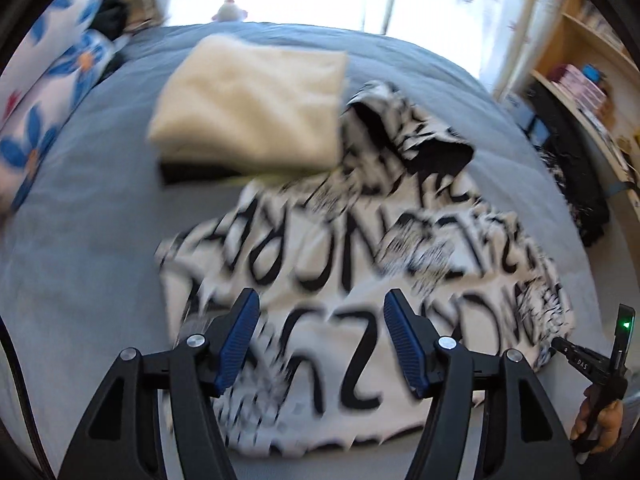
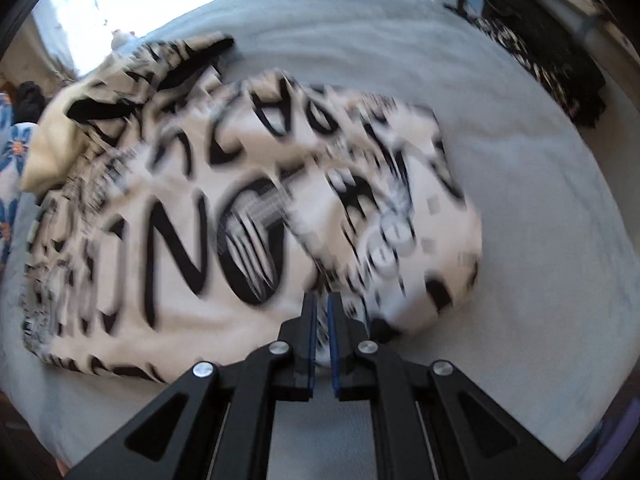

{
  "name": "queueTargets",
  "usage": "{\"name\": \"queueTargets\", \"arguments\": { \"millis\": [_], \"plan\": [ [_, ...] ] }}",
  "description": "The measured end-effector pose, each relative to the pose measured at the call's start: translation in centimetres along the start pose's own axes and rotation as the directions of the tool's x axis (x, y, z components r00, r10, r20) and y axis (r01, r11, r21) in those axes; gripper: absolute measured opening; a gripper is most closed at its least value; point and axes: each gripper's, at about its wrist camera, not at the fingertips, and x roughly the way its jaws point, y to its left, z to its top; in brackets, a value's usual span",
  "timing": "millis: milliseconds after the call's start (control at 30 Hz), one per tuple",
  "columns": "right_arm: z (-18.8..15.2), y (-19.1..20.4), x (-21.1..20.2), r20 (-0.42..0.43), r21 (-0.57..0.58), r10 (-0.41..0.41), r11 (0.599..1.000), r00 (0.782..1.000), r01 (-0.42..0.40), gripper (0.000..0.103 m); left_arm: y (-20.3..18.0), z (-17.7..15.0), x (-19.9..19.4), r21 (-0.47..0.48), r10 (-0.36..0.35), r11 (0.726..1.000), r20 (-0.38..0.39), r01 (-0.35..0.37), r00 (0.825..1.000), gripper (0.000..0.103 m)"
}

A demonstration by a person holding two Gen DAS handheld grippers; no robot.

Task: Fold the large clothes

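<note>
My left gripper (image 1: 318,344) hangs over the near part of the garment with its blue pads (image 1: 236,340) spread apart and nothing between them. The garment is a white top printed all over with large black lettering (image 1: 360,264), lying mostly flat on the grey bedspread (image 1: 80,240); both views are smeared by motion blur, so I cannot read the words. Just beyond it, touching its far edge, sits a folded cream garment (image 1: 252,108) stacked on something dark. A pillow with blue flowers (image 1: 52,92) lies along the left side of the bed, and wooden shelves (image 1: 592,92) stand to the right.

My right gripper (image 2: 322,312) has its fingers drawn almost together, only a thin slit showing between the blue pads. It is at the near edge of the printed top (image 2: 200,220), where a fold of the cloth bulges up to the right of the fingers, but the blur keeps me from telling whether fabric is pinched in that slit. In the left view my right hand (image 1: 596,420) shows at the lower right edge.
</note>
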Motion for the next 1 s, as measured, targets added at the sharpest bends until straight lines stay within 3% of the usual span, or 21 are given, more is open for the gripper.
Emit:
{"name": "queueTargets", "arguments": {
  "millis": [67, 133, 200, 367, 500, 633, 933, 1000],
  "plan": [
    [2.2, 0.9, -0.8, 0.023, -0.014, 0.071, 0.997, 0.997, -0.071, 0.01, -1.0, 3.1, 1.1, 0.043, -0.018, 0.999, 0.009, 0.018, 1.0, 0.064],
    [4.9, 1.8, -0.9, 0.033, -0.026, 0.138, 0.99, 0.99, -0.137, 0.033, -1.9, 6.1, 2.5, 0.063, -0.031, 0.998, 0.0, 0.031, 1.0, 0.064],
    [7.3, 3.1, -0.6, 0.038, -0.054, 0.19, 0.981, 0.981, -0.188, 0.048, -2.3, 8.9, 4.1, 0.064, -0.052, 0.997, -0.014, 0.053, 0.999, 0.064],
    [15.9, 6.0, 1.4, 0.051, -0.061, 0.291, 0.956, 0.955, -0.288, 0.048, -3.2, 15.2, 8.4, 0.052, -0.044, 0.998, -0.011, 0.044, 0.999, 0.064],
    [23.2, 7.4, 4.4, 0.066, -0.023, 0.34, 0.94, 0.938, -0.339, 0.048, -3.3, 18.2, 11.3, 0.046, -0.037, 0.998, -0.007, 0.037, 0.999, 0.064],
    [28.5, 8.3, 8.3, 0.067, 0.006, 0.307, 0.951, 0.949, -0.308, 0.048, -3.2, 20.3, 14.5, 0.035, -0.057, 0.998, -0.041, 0.058, 0.998, 0.064],
    [34.4, 8.6, 16.3, 0.046, 0.062, 0.302, 0.951, 0.952, -0.304, 0.048, -4.6, 20.6, 18.0, 0.144, -0.091, 0.984, -0.077, 0.101, 0.993, 0.064],
    [34.9, 8.9, 17.8, 0.029, 0.076, 0.318, 0.945, 0.948, -0.319, 0.048, -5.3, 20.2, 18.6, 0.193, -0.09, 0.976, -0.086, 0.105, 0.992, 0.055]
  ]
}}
